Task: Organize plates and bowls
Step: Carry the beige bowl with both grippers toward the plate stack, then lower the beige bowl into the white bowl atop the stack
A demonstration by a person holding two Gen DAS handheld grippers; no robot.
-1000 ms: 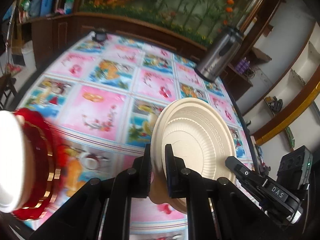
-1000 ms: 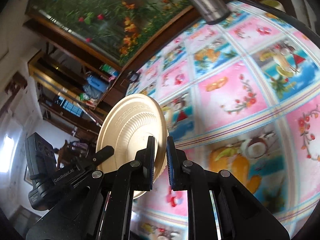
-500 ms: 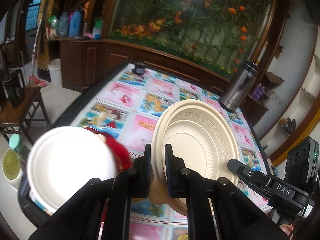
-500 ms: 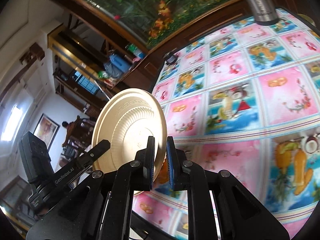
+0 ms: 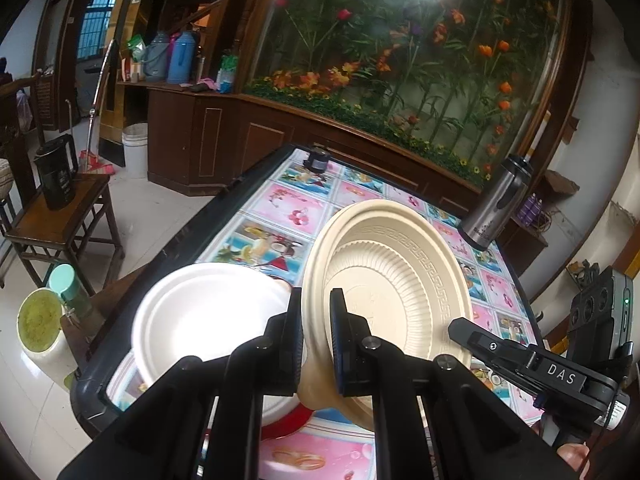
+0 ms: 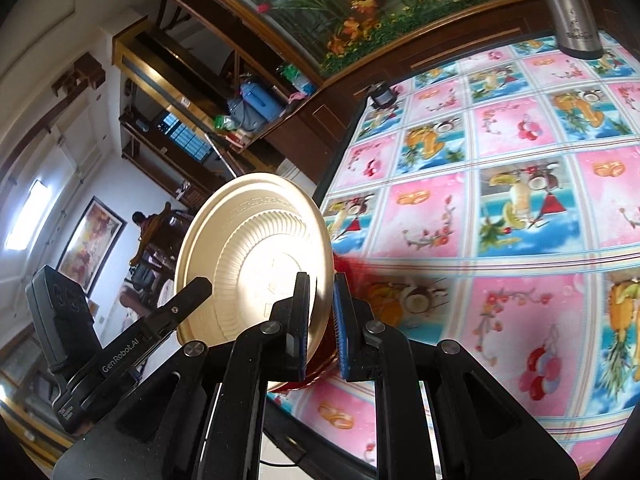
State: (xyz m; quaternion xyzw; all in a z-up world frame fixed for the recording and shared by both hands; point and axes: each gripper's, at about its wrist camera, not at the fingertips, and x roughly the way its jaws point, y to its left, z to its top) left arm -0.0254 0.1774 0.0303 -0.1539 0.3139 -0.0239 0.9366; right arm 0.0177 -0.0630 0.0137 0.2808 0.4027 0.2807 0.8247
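Both the left hand-held gripper (image 5: 316, 340) and the right hand-held gripper (image 6: 322, 320) were clamped on opposite rims of the beige plate (image 5: 392, 280), held tilted above the bench (image 6: 500, 208) near its front edge, a light, thin, probably flexible dish best pinched at the rim.

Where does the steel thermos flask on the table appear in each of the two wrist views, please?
Left wrist view: the steel thermos flask stands at right of centre, on the table's far right edge.
Right wrist view: it is at the top right corner, cut off by the frame.
Shared landmark: the flower mural behind the table.
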